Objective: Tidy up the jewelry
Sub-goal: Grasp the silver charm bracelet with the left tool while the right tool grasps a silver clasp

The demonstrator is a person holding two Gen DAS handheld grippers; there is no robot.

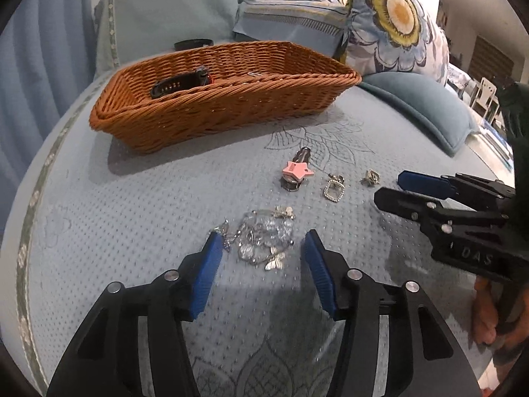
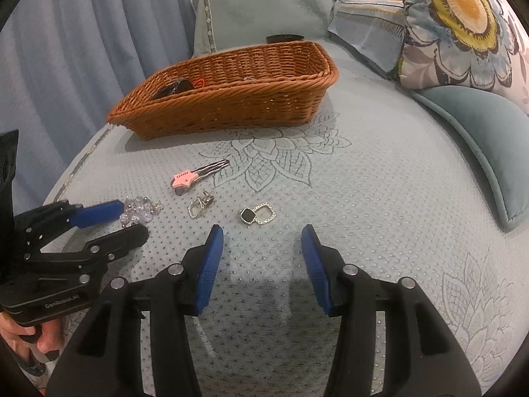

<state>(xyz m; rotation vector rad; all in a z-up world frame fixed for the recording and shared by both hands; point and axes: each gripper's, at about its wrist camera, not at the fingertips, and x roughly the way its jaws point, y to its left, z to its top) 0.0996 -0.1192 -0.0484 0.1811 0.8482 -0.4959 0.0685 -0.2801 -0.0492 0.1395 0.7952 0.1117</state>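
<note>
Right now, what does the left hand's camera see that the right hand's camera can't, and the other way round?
Only the left: its own open left gripper straddling the crystal bracelet, and the basket's black strap-like item clearly. Only the right: its own open right gripper and the black stone on the square earring. Both share the wicker basket, the pink star hair clip and the flowered cushion.

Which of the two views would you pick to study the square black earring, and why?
The right wrist view: the square black earring lies flat just ahead of the open right gripper, its black stone and sparkly loop both clear. In the left wrist view the same earring is smaller, seen edge-on, its stone indistinct.
</note>
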